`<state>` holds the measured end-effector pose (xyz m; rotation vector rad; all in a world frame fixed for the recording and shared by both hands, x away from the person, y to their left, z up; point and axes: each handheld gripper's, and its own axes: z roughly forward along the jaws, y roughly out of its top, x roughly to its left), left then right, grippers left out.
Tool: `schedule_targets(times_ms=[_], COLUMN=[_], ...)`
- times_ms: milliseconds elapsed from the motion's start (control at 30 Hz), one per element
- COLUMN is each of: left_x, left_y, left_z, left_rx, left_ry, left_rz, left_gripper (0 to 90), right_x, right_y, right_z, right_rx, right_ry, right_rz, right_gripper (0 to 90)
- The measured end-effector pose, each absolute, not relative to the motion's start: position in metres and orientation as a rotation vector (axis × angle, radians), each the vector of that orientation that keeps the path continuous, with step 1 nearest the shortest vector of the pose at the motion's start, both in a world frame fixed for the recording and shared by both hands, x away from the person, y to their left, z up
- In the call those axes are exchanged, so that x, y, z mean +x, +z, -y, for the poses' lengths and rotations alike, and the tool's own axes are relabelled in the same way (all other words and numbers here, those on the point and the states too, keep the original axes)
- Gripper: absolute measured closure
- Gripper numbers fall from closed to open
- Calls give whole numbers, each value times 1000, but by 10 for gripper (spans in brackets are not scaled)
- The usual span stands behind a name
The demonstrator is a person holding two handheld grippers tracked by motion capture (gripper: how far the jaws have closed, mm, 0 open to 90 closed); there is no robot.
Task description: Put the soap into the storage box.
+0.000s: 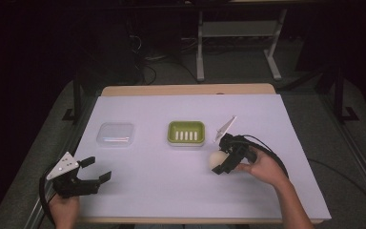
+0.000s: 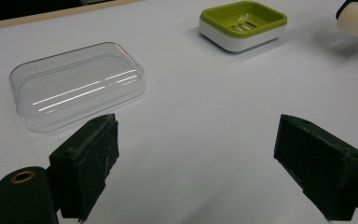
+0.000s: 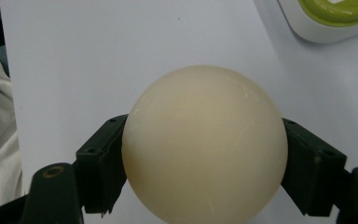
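Two pairs of tongs are in play, and the right tongs [image 1: 221, 162] have the prize: we've got the cream soap [image 1: 216, 159] pinched between both jaws, one black pad on each flank, as the right gripper view shows with the soap [image 3: 205, 144] bulging round and smooth between them. It looks lifted just off the tabletop [image 1: 190, 114], though we can't be sure it clears the sheet. Now the relation that matters: the green dish [image 1: 186, 132] sits forward and to the left of the held soap, near but apart, its slatted floor bare and its long axis running across the tabletop. So we judge the coming move as a short carry up and left, then a lowering into that dish; the soap's rounded bulk should be turned to lie along the dish's length. Nothing stands between them. Our left tongs [image 1: 91, 170] rest well away at the near left edge, jaws spread wide and holding nothing, with the clear lid [image 2: 77, 91] just ahead of them and the dish [image 2: 242, 24] farther off to the right. That lid lies flat, apart from the dish, likely waiting its turn. Slippery-looking thing, this soap, so a gentle set-down seems wise.
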<state>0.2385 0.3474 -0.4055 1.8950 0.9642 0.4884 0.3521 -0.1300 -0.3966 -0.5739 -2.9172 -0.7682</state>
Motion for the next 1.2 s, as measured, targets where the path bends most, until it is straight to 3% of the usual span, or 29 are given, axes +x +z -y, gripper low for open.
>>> schedule_targets(times_ms=[1200], left_x=[239], left_y=[-405], left_z=[-348], left_rx=[1879], left_ry=[490], left_rz=[-966], left_gripper=[133], right_x=[398], right_y=[-374], right_z=[98], right_rx=[-542], right_ry=[-778], right_rz=[2920], right_gripper=[238])
